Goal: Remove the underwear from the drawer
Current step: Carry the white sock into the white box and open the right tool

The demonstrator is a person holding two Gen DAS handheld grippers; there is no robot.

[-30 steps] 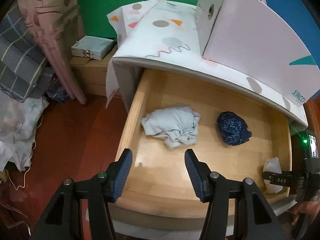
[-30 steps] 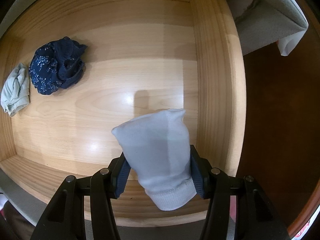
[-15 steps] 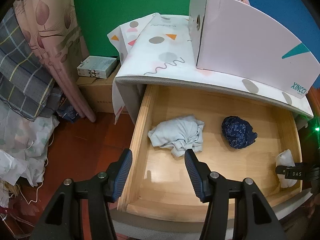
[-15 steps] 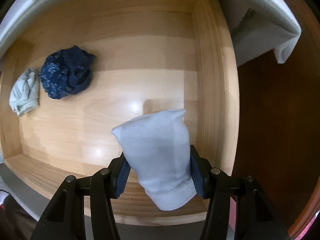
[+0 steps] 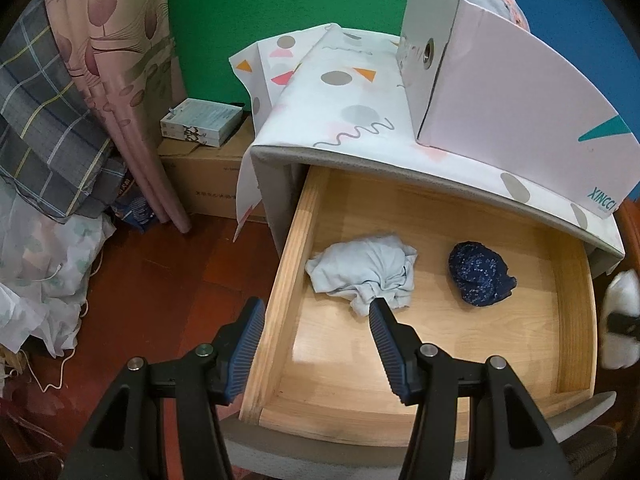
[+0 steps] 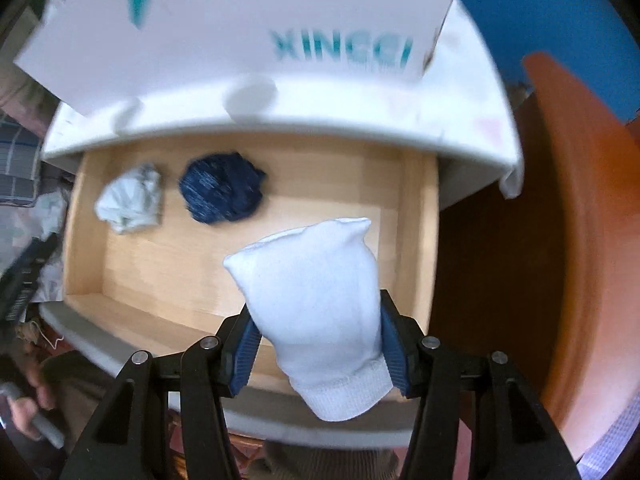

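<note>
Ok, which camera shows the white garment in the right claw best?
The right wrist view: the white garment fills the middle of the frame, pinched between the right claw pads. The left wrist view catches only a blurred sliver at its right edge.

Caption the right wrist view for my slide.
Right claw grips white folded garment above open drawer.

Right gripper (image 6: 320, 344): black frame, blue ribbed pads, pointing down, jaws clamped on both sides of white knit bundle (image 6: 312, 304). Left gripper (image 5: 316, 344): same build, angled downward, jaws apart, nothing between.
</note>
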